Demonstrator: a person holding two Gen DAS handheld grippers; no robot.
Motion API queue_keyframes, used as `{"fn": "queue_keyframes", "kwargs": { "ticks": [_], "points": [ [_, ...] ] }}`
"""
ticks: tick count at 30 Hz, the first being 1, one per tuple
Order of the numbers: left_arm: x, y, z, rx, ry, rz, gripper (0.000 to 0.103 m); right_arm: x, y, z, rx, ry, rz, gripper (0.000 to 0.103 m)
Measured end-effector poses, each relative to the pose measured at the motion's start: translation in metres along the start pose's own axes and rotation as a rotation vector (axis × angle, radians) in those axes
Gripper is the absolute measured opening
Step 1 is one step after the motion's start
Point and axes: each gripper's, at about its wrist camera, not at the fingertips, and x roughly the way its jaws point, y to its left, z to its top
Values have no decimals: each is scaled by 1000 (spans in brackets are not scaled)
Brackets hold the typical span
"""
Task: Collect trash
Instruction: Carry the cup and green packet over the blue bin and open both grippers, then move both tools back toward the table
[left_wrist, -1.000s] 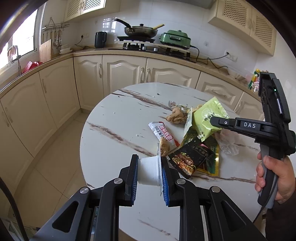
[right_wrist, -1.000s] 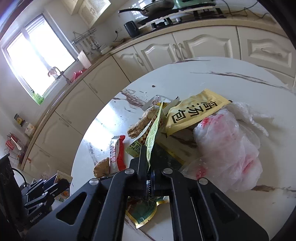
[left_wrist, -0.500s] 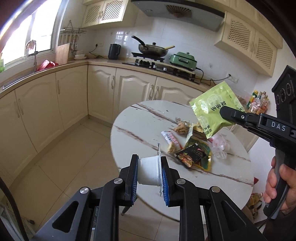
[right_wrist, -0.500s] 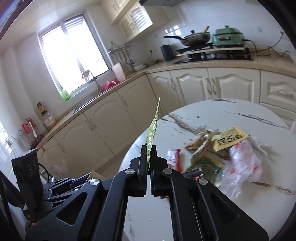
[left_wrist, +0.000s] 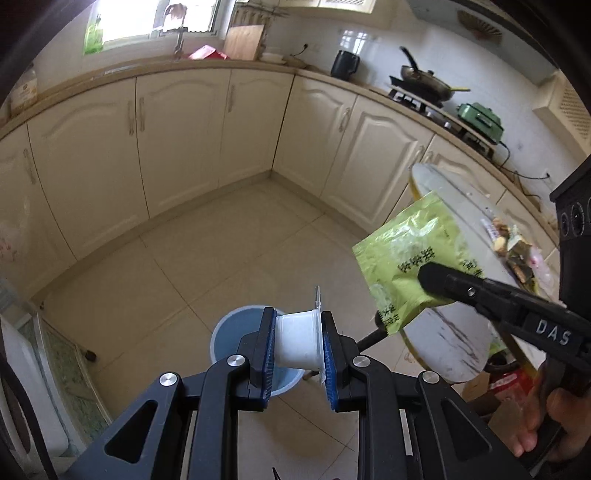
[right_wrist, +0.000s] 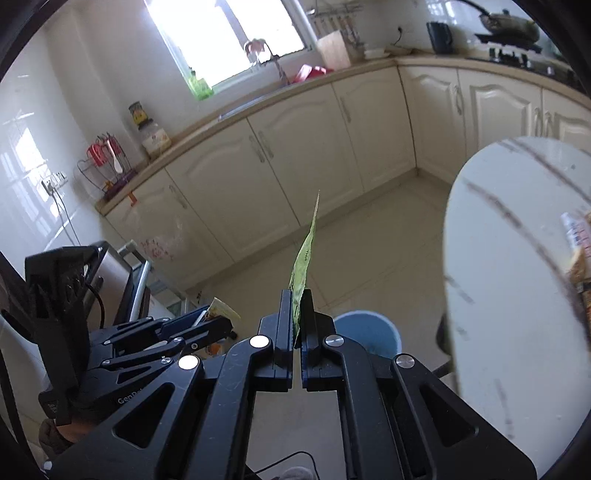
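Above a tiled kitchen floor, the left gripper (left_wrist: 298, 341) clenches a white cup (left_wrist: 298, 341) by its sides, the cup lodged squarely between the blue pads. A blue bin (left_wrist: 236, 332) stands on the floor just past the cup, at ten o'clock from it. The right gripper (right_wrist: 297, 317) pinches a green packet (right_wrist: 304, 258) at its lower edge, jaws pressed together on the film, the packet rising edge-on toward twelve o'clock. From the left wrist, that packet (left_wrist: 410, 266) shows its printed face at three o'clock, with the round table (left_wrist: 461, 343) and its leftover wrappers (left_wrist: 517, 247) behind it and a hand (left_wrist: 546, 424) on the grip. The right wrist shows the bin (right_wrist: 369, 332) at one o'clock from its jaws, and the left gripper (right_wrist: 207, 325) at nine o'clock.
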Motion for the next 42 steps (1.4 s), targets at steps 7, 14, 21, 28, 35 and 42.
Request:
{"fn": "queue_keyframes", "kwargs": {
  "ticks": [7, 14, 21, 28, 35, 42],
  "points": [
    [95, 48, -8, -49, 182, -9, 18, 128, -35, -32, 47, 215, -43, 4],
    [182, 72, 1, -87, 285, -36, 18, 231, -76, -47, 69, 356, -79, 4],
    [231, 92, 25, -108, 316, -27, 32, 261, -103, -42, 76, 340, -111, 13],
    [229, 85, 16, -138, 298, 18, 49, 252, -115, -37, 102, 317, -155, 34],
    [148, 60, 24, -132, 156, 145, 53, 189, -69, -22, 22, 214, -199, 52],
    [23, 7, 35, -77, -107, 200, 65, 77, -3, -8, -58, 11, -188, 64]
  ]
}}
